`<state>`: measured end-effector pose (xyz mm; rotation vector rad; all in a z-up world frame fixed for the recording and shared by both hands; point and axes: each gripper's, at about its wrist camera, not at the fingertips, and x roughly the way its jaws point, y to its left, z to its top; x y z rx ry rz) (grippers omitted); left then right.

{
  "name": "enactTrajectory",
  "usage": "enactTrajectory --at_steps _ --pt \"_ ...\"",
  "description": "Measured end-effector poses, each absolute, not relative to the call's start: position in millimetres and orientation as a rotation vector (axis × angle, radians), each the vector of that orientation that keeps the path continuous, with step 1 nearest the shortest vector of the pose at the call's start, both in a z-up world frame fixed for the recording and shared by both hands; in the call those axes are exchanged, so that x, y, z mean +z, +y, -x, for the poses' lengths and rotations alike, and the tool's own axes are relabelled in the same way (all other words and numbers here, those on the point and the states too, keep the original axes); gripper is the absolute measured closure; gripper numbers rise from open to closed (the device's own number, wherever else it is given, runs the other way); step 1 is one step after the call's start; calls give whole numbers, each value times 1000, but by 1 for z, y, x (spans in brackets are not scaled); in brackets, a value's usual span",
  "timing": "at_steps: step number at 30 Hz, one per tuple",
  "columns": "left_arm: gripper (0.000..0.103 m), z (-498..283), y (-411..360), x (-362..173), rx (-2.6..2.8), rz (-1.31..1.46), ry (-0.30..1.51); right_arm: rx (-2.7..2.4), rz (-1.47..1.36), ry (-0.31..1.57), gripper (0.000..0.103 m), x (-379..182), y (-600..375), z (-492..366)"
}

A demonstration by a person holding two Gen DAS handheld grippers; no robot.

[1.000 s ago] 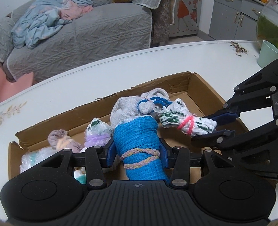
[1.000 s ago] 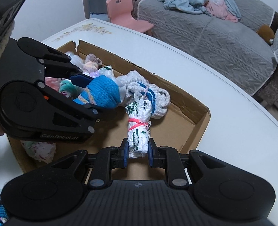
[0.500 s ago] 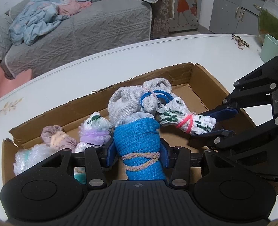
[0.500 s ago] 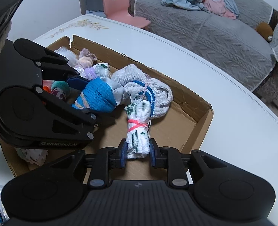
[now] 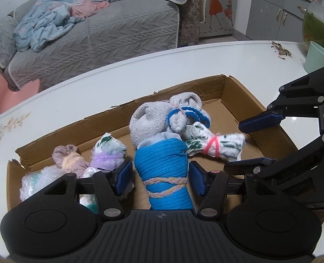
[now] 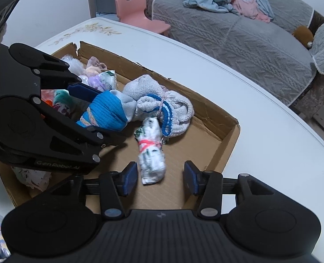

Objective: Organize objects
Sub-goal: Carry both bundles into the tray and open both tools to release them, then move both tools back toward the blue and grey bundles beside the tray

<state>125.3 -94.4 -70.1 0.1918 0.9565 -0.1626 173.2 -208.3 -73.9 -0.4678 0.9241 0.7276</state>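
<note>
— Between the left gripper's point(image 5: 161, 178) pads lay the blue roll point(image 5: 165, 171), inside the box point(image 5: 245, 100). Gripped?
— No. Its jaws had just been opening, and gaps showed on both sides.
— And the right gripper point(image 6: 161, 178)?
— Also just opening, wide of the white roll point(image 6: 152, 155), which lay loose on the box floor beside the grey bundle point(image 6: 162, 100).
</note>
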Motion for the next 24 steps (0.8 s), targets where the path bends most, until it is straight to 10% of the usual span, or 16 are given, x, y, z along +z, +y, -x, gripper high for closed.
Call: enactTrajectory --at_steps 24 --pt "5 -74 -97 -19 -318 -333 966 847 583 887 31 -45 -219 -133"
